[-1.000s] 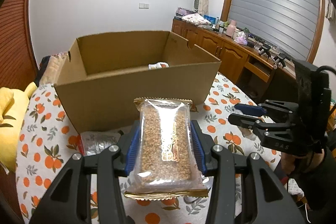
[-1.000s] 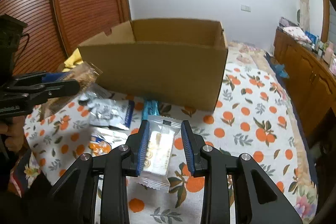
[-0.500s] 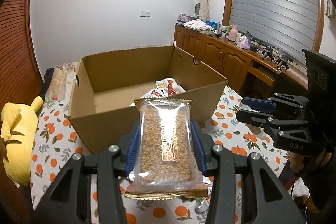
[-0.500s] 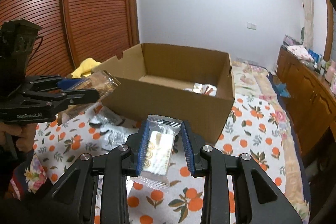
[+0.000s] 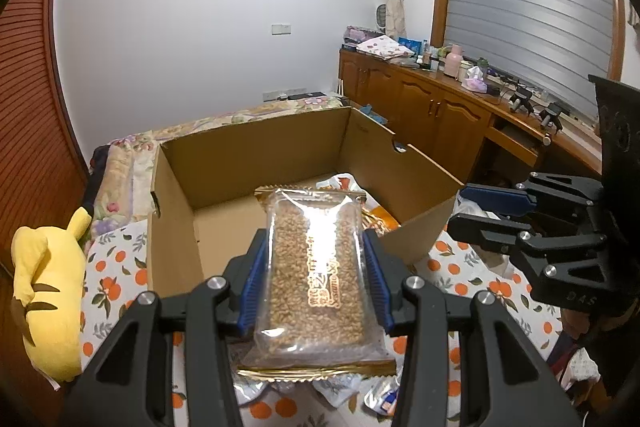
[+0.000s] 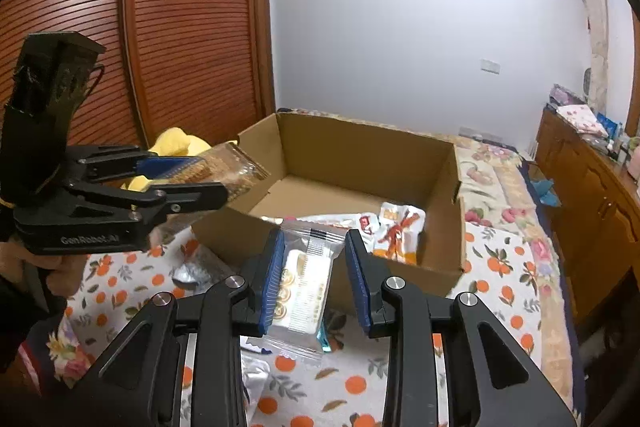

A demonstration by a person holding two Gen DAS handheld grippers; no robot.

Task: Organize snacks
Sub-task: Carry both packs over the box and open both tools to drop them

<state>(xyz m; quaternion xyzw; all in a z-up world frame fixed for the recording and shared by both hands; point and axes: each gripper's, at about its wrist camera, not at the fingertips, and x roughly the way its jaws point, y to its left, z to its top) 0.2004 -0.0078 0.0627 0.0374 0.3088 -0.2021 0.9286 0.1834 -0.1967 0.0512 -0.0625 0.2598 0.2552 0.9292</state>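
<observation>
Left wrist view shows I am holding the sesame bar [image 5: 318, 269] clamped in the left gripper [image 5: 316, 279] above the cardboard box [image 5: 256, 151], the right gripper [image 6: 316, 277] pinching a white wafer pack [image 6: 302, 277], a few snacks [image 6: 394, 231] lying inside, several packets [image 5: 352, 393] waiting on the tabletop [image 5: 116, 267].

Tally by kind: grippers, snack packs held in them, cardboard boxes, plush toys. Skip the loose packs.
Grippers: 2 (left gripper, right gripper)
Held snack packs: 2 (sesame snack pack, white biscuit pack)
Cardboard box: 1
Yellow plush toy: 1
Total: 6
</observation>
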